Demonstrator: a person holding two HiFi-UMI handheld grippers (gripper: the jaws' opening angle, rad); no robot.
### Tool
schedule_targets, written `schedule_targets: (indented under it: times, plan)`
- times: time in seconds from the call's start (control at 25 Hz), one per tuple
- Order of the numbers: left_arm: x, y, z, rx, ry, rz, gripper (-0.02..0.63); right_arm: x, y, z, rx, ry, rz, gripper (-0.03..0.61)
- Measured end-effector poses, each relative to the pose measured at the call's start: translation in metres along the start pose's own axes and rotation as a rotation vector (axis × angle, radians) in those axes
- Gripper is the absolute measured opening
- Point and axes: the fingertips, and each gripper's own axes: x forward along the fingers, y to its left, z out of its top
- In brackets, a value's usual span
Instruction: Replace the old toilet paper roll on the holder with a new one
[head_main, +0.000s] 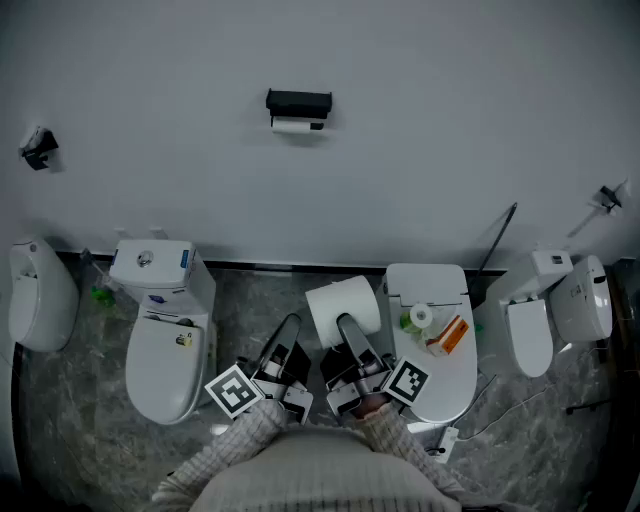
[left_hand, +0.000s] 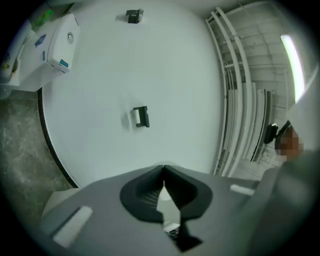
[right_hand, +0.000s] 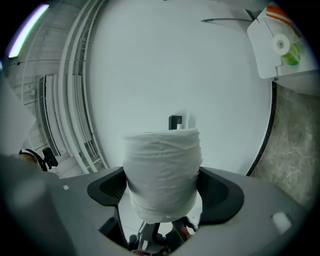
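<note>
A black holder (head_main: 298, 101) is fixed high on the white wall, with a thin old roll (head_main: 292, 126) under it. The same holder shows small in the left gripper view (left_hand: 141, 117) and peeks out behind the new roll in the right gripper view (right_hand: 175, 121). My right gripper (head_main: 347, 330) is shut on a full white toilet paper roll (head_main: 344, 306); the roll (right_hand: 162, 170) stands upright between the two black pads of the right gripper (right_hand: 162, 186). My left gripper (head_main: 291, 325) is beside it, jaws shut with nothing between them (left_hand: 163, 169). Both point toward the wall.
A white toilet (head_main: 165, 345) stands on the left of the marble floor. Another toilet (head_main: 445, 375) on the right carries a small roll (head_main: 421, 316), a green bottle and an orange packet (head_main: 448, 335). More white fixtures sit at the far left (head_main: 40, 295) and far right (head_main: 545, 310).
</note>
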Motion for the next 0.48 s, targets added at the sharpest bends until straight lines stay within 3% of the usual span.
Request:
schedule_targets:
  times: [0.48]
  plan:
    - [0.058, 0.038, 0.039, 0.007, 0.012, -0.009, 0.009, 0.063, -0.035, 0.038, -0.001, 0.002, -0.011, 0.433]
